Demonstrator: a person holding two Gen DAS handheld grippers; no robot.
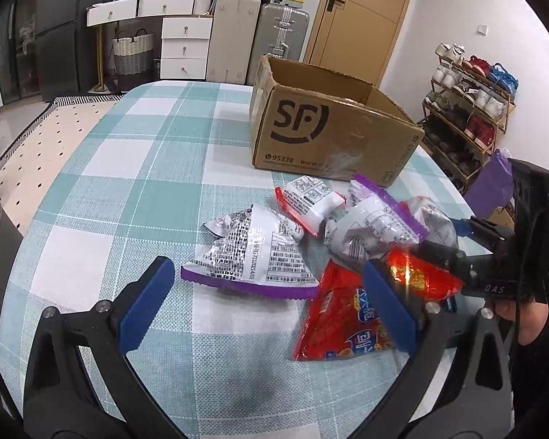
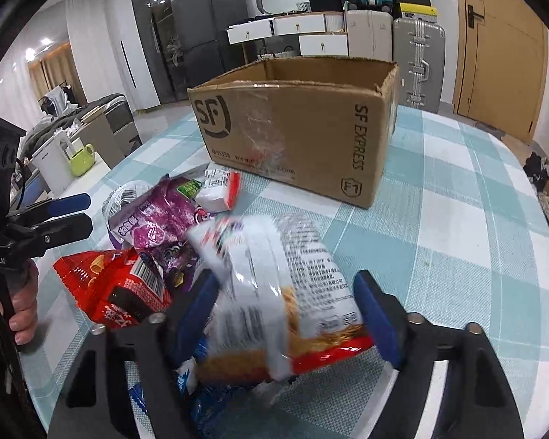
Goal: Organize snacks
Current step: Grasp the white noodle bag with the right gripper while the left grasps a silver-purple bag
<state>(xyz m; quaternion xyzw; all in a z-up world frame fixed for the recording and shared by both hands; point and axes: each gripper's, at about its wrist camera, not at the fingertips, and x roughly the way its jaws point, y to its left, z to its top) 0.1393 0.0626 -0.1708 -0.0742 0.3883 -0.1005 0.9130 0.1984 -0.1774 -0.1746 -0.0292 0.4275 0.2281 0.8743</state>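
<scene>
- Nearest our right wrist camera, the right tool [image 2: 287, 311] has its blue pads [image 2: 378, 323] on either side of a white-and-red snack packet [image 2: 274, 292]; the left pad looks pressed into the wrapper, but we cannot tell whether the right pad touches it, so we cannot say whether the packet is gripped.
- That packet is blurred, and lies on the near side of the SF Express cardboard box [image 2: 296, 124], well short of it.
- Beneath it we see a blue wrapper [image 2: 201, 398], partly hidden.
- Our left tool [image 1: 269, 307] stands wide apart and released, its pads [image 1: 142, 311] over the worktop [image 1: 128, 190] with nothing pressed between them.
- Between those pads, nearer the box, lies a white packet with a purple edge [image 1: 252, 256], printed side up.
- Touching its right corner is a red chip bag [image 1: 342, 322], partly behind the left tool's right pad.
- Closer to the box we see a small white packet with red ends [image 1: 309, 201] beside a white packet with purple trim [image 1: 369, 223]; both lie just in front of the box's near wall.
- From the right wrist, a purple candy bag [image 2: 157, 226] lies left of the box's front and rests over the red bag.
- Open at the top, the box sits on the teal-checked cloth; we cannot see its floor.
- Behind the box stands a silver suitcase [image 1: 282, 40].
</scene>
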